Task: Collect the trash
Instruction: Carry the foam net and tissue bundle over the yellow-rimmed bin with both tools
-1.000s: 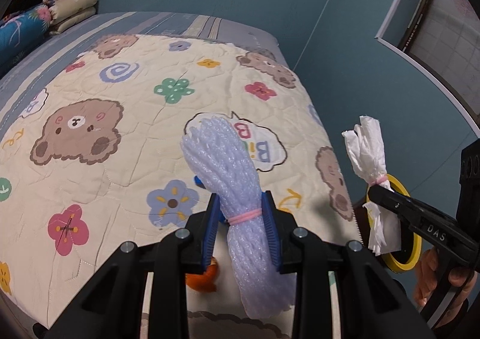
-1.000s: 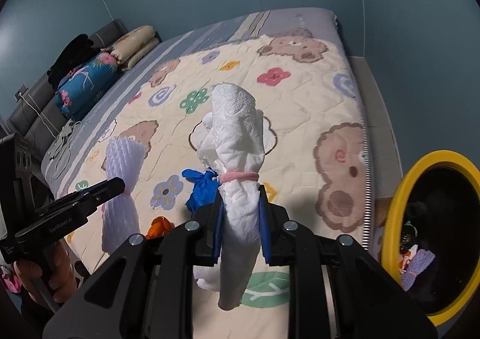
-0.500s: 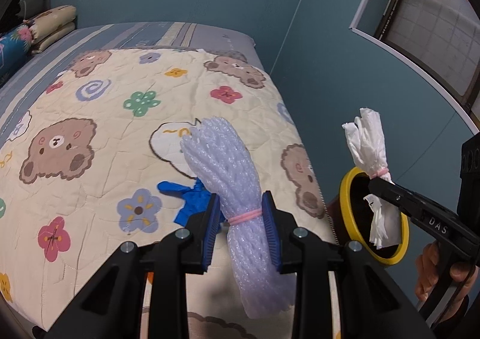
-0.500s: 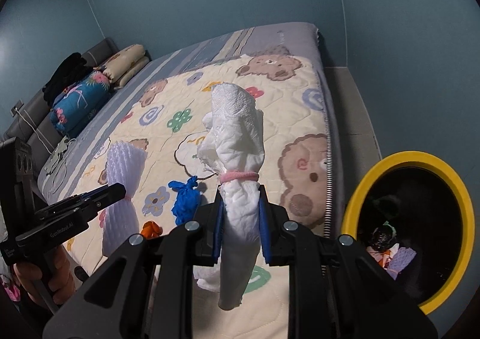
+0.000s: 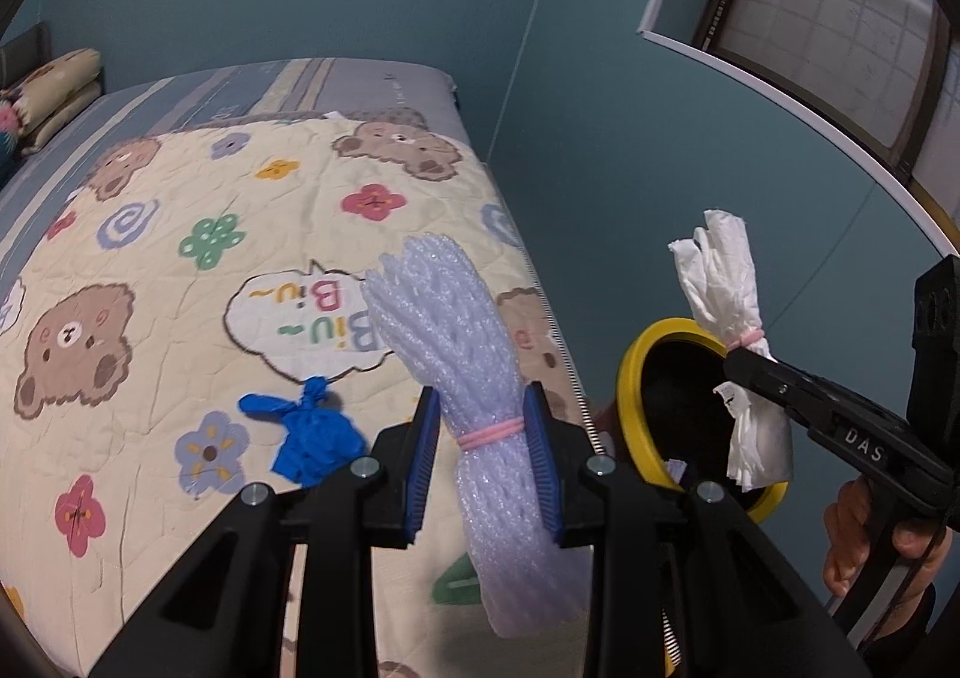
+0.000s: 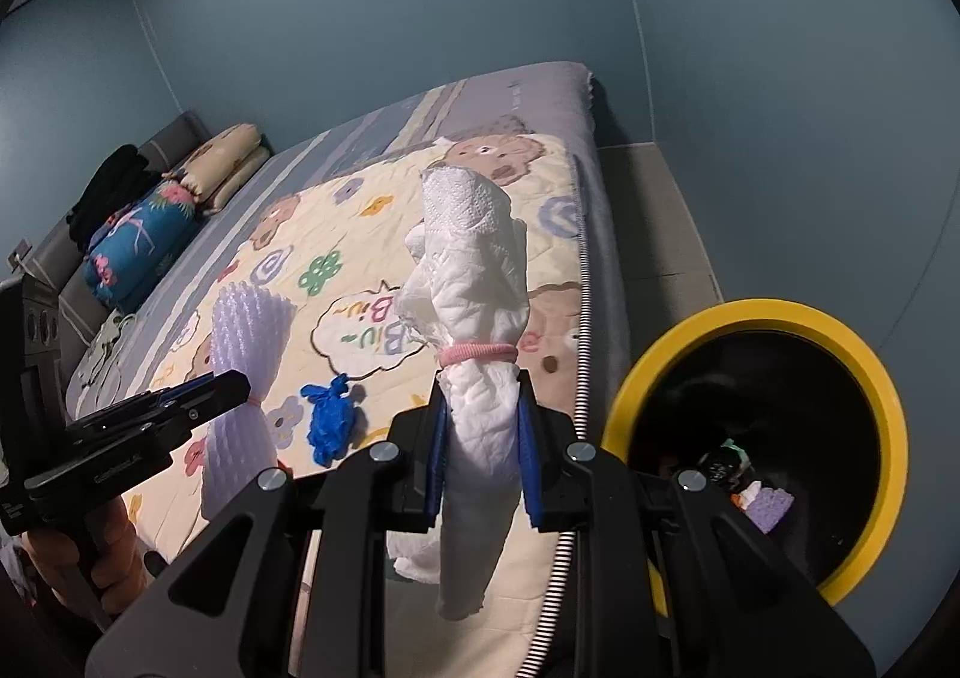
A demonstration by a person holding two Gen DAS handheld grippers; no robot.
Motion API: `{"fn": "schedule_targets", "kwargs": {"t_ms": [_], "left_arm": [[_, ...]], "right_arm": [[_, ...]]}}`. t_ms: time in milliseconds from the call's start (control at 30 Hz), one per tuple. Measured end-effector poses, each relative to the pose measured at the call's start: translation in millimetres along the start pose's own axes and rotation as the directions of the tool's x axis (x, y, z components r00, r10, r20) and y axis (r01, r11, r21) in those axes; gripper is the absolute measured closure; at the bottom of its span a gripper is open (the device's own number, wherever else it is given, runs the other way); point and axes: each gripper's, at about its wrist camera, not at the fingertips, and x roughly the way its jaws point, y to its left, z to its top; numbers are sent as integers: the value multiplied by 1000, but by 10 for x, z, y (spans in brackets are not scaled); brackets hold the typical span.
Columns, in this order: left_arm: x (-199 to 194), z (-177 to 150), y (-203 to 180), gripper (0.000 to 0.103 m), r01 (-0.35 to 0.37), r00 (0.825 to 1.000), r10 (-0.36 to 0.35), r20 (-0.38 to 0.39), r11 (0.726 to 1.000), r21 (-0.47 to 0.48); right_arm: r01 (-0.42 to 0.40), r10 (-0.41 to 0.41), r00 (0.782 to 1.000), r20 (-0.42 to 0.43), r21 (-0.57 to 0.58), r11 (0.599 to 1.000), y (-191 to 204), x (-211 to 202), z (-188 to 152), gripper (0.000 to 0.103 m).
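My left gripper (image 5: 487, 432) is shut on a lilac foam-net bundle (image 5: 456, 342) tied with a pink band, held above the bed's right edge. In the right wrist view that bundle (image 6: 246, 342) shows at the left. My right gripper (image 6: 480, 426) is shut on a white paper bundle (image 6: 474, 282) with a pink band; the left wrist view shows it (image 5: 729, 288) just over the yellow-rimmed black bin (image 5: 633, 378). The bin (image 6: 864, 360) stands on the floor beside the bed, with trash inside. A blue knotted glove (image 5: 312, 432) lies on the quilt.
The bed carries a cream quilt (image 5: 150, 258) with bears and flowers; pillows (image 6: 180, 198) are stacked at its far end. Teal walls surround it, with a framed window (image 5: 828, 18) at the right. A strip of grey floor (image 6: 654, 216) runs between bed and wall.
Both grippers have swung right toward the bin with their bundles and risen a little. The bin now fills more of both views. The orange item near the blue glove has dropped out of sight.
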Motion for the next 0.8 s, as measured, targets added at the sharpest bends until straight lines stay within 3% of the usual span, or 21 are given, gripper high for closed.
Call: {"fn": "schedule_targets", "kwargs": {"t_ms": [800], "left_arm": [[540,112,-948,76,135,989,-127,-78,985,105]], "right_arm": [[92,-95,995,18,123,988,-797,-183,-64,83]]}}
